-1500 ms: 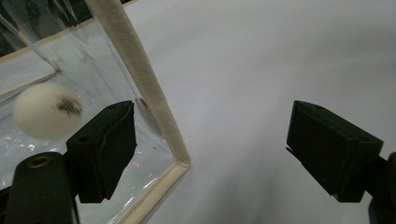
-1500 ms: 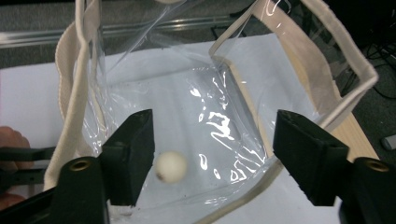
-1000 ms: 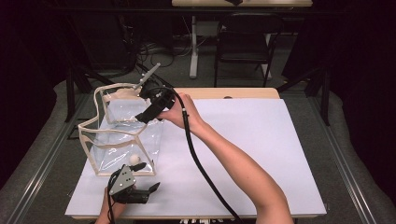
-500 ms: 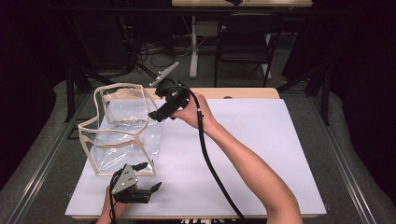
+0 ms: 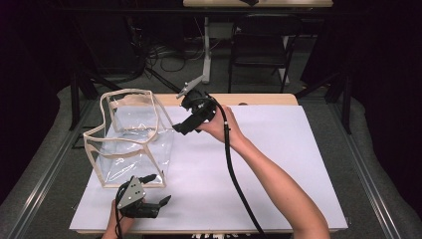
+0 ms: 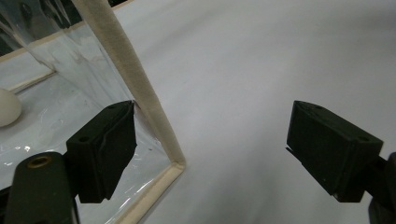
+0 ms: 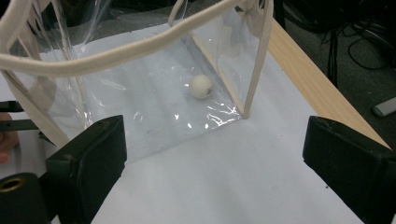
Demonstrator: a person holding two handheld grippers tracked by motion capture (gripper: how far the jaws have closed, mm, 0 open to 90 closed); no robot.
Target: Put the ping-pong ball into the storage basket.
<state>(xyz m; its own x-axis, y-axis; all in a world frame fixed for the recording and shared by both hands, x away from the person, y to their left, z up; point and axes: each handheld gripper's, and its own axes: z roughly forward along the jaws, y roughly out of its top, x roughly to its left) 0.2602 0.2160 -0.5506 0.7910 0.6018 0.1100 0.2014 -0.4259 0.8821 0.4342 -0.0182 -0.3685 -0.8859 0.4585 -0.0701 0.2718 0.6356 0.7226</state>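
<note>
1. Right gripper (image 5: 178, 129), held at 12 o'clock on the table (image 5: 278, 164), has drawn back from the bag's top opening, where it sat a second ago, to a place just outside the bag's right wall; its jaws have just been opening and now stand wide with nothing between them.
2. Left gripper (image 5: 160, 202), at 7 o'clock near the table's front edge, has kept its place since the earlier frame; its jaws gape wide and press on nothing, though the left gripper view shows one pad (image 6: 105, 149) just beside the cream-trimmed corner of the bag.
3. Clear plastic bag (image 5: 130, 144) stands upright at 10 o'clock on the white table cover, unmoved, its cream binding outlining an open top and its loop handle (image 7: 140, 44) arching across the mouth.
4. Small white ball (image 7: 201, 86) lies inside the bag on its transparent floor, near a far bottom corner as seen in the right gripper view; the left gripper view shows its edge through the wall.
5. Both grippers are apart from the ball, which rests free on the bag's floor.
</note>
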